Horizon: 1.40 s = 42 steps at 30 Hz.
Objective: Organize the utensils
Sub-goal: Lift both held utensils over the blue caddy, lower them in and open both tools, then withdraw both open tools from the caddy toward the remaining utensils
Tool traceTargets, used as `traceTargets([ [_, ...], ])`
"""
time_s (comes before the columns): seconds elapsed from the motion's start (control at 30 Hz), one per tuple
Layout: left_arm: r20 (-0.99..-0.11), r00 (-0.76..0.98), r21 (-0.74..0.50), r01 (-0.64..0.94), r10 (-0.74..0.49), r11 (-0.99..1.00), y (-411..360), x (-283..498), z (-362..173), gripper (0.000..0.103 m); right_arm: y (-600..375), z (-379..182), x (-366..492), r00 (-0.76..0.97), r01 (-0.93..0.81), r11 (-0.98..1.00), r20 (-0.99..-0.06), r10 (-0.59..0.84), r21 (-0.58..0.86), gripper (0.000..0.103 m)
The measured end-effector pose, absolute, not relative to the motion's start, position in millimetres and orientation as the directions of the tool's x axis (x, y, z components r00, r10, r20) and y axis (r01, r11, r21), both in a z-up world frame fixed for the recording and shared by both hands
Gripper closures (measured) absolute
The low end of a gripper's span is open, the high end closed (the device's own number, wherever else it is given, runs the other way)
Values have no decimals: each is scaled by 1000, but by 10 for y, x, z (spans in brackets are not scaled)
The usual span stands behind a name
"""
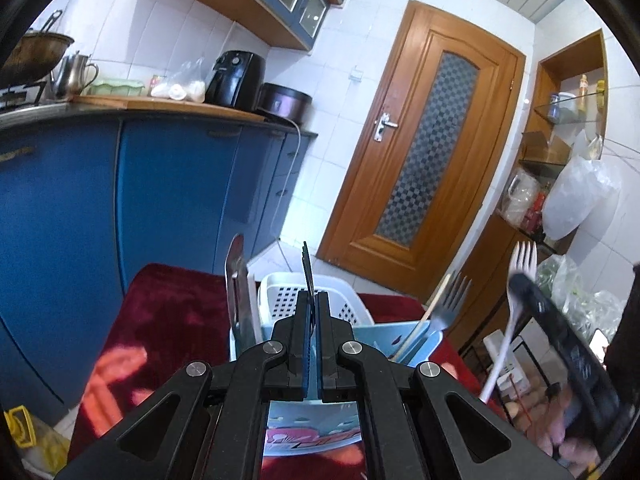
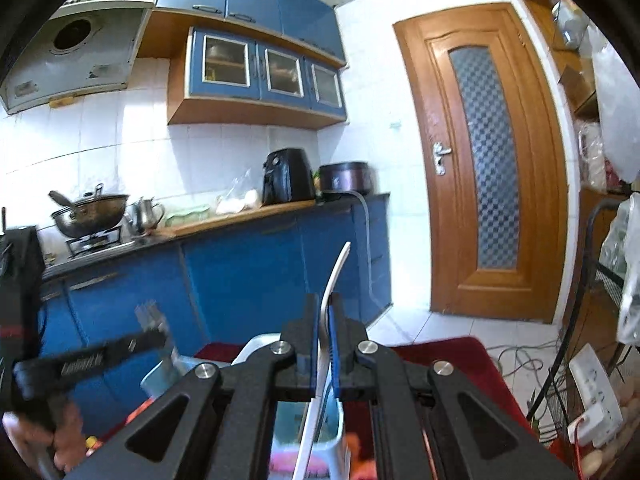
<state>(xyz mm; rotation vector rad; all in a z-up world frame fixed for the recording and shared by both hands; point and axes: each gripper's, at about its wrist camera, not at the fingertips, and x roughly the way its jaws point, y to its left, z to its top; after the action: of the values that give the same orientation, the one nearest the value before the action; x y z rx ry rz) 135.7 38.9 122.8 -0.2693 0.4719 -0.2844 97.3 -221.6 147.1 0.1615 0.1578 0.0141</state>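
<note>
I see left gripper (image 1: pixel 311 300) pinching a thin dark fork (image 1: pixel 307 268) above the blue utensil holder (image 1: pixel 420 338), right gripper (image 2: pixel 325 312) clamped on a white plastic fork (image 2: pixel 334 280), holder on the red cloth (image 1: pixel 168 308), white basket (image 1: pixel 280 292) just behind.

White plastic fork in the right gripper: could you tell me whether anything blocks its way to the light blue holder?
Nothing visible lies between the white plastic fork and the light blue holder. A metal fork and chopstick crowd its nearest corner, and the left gripper, shut on a thin dark utensil, hangs above its middle.
</note>
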Motion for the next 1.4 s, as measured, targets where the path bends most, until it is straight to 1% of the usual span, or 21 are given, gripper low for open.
traceTargets([
  [0.17, -413, 849, -310, 211, -331, 927, 371, 1381, 1114, 102, -2175, 1471, 1205, 993, 65, 986, -108, -48, 155, 97],
  [0.37, -407, 852, -295, 220, -331, 930, 343, 1377, 1014, 102, -2082, 1378, 1400, 989, 137, 985, -76, -130, 102, 97],
  [0.7, -404, 849, -283, 240, -342, 929, 292, 1342, 1019, 102, -2091, 1063, 1448, 983, 125, 986, -149, -108, 111, 97],
  [0.83, -411, 845, -290, 234, -342, 928, 295, 1353, 1033, 102, -2118, 990, 1448, 979, 97, 987, -193, -71, 130, 97],
  [0.87, -415, 843, -294, 233, -343, 927, 293, 1355, 1038, 101, -2133, 978, 1444, 977, 88, 986, -205, -57, 143, 95],
  [0.93, -426, 837, -293, 231, -343, 928, 283, 1360, 1048, 99, -2153, 970, 1435, 974, 71, 984, -222, -32, 165, 90],
  [1.0, -435, 834, -289, 228, -340, 930, 272, 1353, 1058, 94, -2177, 975, 1403, 972, 44, 980, -235, 3, 194, 80],
  [1.07, -442, 830, -286, 227, -339, 931, 262, 1351, 1074, 90, -2181, 991, 1374, 970, 21, 977, -243, 32, 214, 75],
  [1.2, -445, 830, -282, 228, -338, 932, 243, 1296, 1117, 74, -2162, 1024, 1290, 963, -9, 974, -259, 70, 228, 73],
  [1.4, -444, 835, -263, 227, -326, 938, 232, 1154, 1187, 73, -2168, 1092, 1117, 950, -42, 965, -290, 118, 257, 72],
])
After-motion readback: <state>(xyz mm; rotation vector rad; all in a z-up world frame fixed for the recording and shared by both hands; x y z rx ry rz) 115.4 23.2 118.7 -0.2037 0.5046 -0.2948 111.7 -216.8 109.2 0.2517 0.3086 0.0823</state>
